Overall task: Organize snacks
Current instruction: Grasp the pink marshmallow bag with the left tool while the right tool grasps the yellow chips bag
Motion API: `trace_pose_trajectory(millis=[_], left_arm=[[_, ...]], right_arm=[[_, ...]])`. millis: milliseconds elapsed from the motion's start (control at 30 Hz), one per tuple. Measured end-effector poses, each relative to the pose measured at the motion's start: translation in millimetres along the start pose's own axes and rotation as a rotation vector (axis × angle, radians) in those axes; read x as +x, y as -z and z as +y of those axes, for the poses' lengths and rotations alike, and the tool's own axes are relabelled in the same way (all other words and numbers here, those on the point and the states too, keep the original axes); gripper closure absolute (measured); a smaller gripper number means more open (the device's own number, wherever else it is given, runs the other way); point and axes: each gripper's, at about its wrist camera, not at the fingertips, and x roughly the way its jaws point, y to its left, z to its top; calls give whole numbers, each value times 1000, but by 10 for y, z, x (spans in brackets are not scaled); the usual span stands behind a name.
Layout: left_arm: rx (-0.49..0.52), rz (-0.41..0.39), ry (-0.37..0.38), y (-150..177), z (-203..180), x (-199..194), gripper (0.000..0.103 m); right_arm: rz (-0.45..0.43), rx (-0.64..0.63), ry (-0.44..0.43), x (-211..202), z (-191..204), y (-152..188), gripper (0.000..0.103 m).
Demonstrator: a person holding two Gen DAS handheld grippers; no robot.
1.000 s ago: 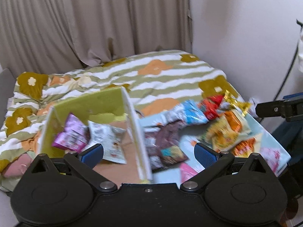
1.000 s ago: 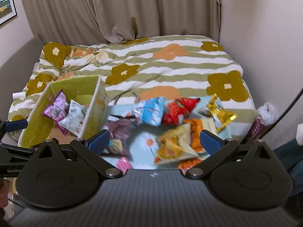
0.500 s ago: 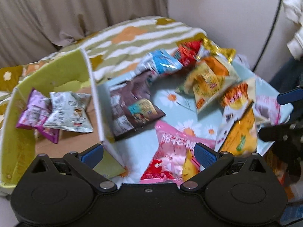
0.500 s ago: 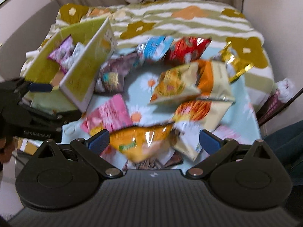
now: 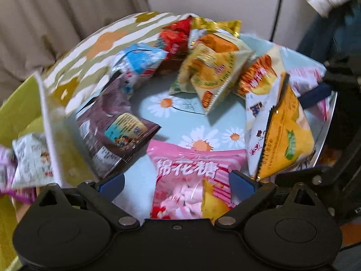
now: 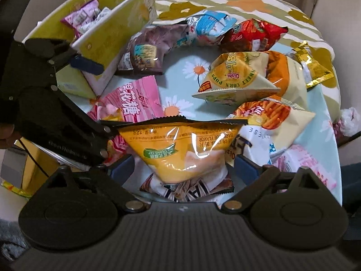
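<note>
Two hand-held grippers lowered over scattered snacks: left hand-held gripper [image 5: 177, 184], narrowing slightly, straddling pink marshmallow bag [image 5: 189, 180]; right hand-held gripper [image 6: 183, 169] spread around orange chip bag [image 6: 182, 149]. Neither gripped; green box [image 6: 108, 33] far-left.

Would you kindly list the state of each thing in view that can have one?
Left tool: open, jaws just closing slightly, straddling the pink marshmallow bag, pads not pressing it.
Right tool: open, around the orange chip bag, not gripping.
Green box: open-topped, a purple packet and a white packet inside.
Sweet corn pops bag: sealed, lying on the daisy cloth.
Brown packet: leaning against the box's wall.
</note>
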Motion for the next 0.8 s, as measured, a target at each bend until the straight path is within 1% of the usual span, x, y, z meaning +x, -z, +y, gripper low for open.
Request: trace_pose_trajectory(millis=[133,200,333,567,600,667,700,800], left_arm=[[43,-3,-7,-27,-63,53,5],[45,0,9,-33,-74,69,7],[53,15,21,-36,-93,137,8],[-1,77,52,-37,0,323,8],[-11,93,62,-26,8,351,9],[-33,126,82,8,16,416,14],[-44,137,95,28,12,440,20],[-55,129,84,51,-8,431,23]], right_arm=[[11,-19,24,78,3,7,0],[13,-15,23,92,-19,16,0],[11,-30,25,99,-37,37,0],[10,-72,29,145,-44,21,1],[9,-78,29,149,-43,20,2],[17,-90,21,178,-46,10,4],[19,-95,20,191,-47,6,5],[28,-101,13,227,-56,-11,7]])
